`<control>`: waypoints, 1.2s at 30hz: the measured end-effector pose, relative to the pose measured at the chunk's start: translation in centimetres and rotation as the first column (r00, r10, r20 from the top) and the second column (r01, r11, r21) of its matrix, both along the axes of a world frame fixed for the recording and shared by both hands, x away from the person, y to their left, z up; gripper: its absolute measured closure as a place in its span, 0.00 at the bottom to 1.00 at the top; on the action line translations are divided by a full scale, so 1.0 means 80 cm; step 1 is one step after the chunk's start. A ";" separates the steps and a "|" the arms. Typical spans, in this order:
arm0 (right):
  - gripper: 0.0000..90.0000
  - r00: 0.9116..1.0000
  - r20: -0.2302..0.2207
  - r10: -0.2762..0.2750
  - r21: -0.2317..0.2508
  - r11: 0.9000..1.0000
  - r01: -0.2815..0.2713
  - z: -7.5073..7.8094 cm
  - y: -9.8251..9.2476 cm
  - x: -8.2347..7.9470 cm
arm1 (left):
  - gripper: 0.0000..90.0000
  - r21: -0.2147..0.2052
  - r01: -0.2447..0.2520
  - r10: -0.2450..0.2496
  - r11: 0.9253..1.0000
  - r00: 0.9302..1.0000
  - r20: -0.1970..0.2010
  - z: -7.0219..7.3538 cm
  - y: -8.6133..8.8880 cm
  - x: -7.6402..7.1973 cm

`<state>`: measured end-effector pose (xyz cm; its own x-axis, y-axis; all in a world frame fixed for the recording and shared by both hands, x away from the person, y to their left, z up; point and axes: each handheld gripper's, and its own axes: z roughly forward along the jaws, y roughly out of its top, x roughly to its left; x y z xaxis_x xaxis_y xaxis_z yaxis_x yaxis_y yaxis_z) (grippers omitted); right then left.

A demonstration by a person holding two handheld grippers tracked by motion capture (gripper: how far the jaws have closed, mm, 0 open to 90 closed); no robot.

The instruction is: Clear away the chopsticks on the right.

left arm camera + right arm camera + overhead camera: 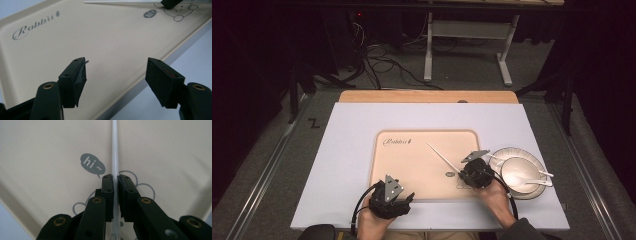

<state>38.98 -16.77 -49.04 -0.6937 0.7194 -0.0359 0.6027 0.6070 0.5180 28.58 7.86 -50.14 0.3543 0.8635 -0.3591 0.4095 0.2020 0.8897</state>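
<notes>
Nearest the high camera, the left hand-held gripper (391, 199) hovers at the front edge of the beige tray (412, 165), its jaws spread wide with nothing between them; the right hand-held gripper (468, 171) sits over the tray's front right corner, jaws clamped on a white chopstick (443, 156); that chopstick slants from the jaws toward the tray's middle, above the printed "hi~" bubble (92, 164); just right of the tray, on the white tabletop (347, 150), a white plate (499, 156) carries a bowl (517, 172) and a white spoon (539, 182).
</notes>
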 end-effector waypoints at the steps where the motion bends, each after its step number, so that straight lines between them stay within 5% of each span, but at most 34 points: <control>1: 0.94 1.000 0.000 -0.003 -0.006 1.000 0.003 0.000 0.001 0.000 | 0.37 0.002 -0.003 0.003 1.000 1.000 0.001 0.000 0.001 -0.001; 10: 0.92 1.000 0.004 0.003 -0.015 1.000 -0.003 0.001 0.001 0.003 | 0.37 0.004 -0.014 0.014 1.000 1.000 0.002 0.000 0.003 -0.004; 36: 0.93 0.984 0.084 -0.154 -0.062 0.985 0.159 -0.001 -0.015 0.001 | 0.37 0.002 0.019 -0.019 1.000 1.000 0.011 0.003 -0.001 0.001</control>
<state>39.07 -17.94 -49.15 -0.5656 0.8128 -0.1390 0.6520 0.5440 0.5281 28.68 7.77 -49.89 0.3746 0.8572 -0.3535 0.4035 0.1925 0.8945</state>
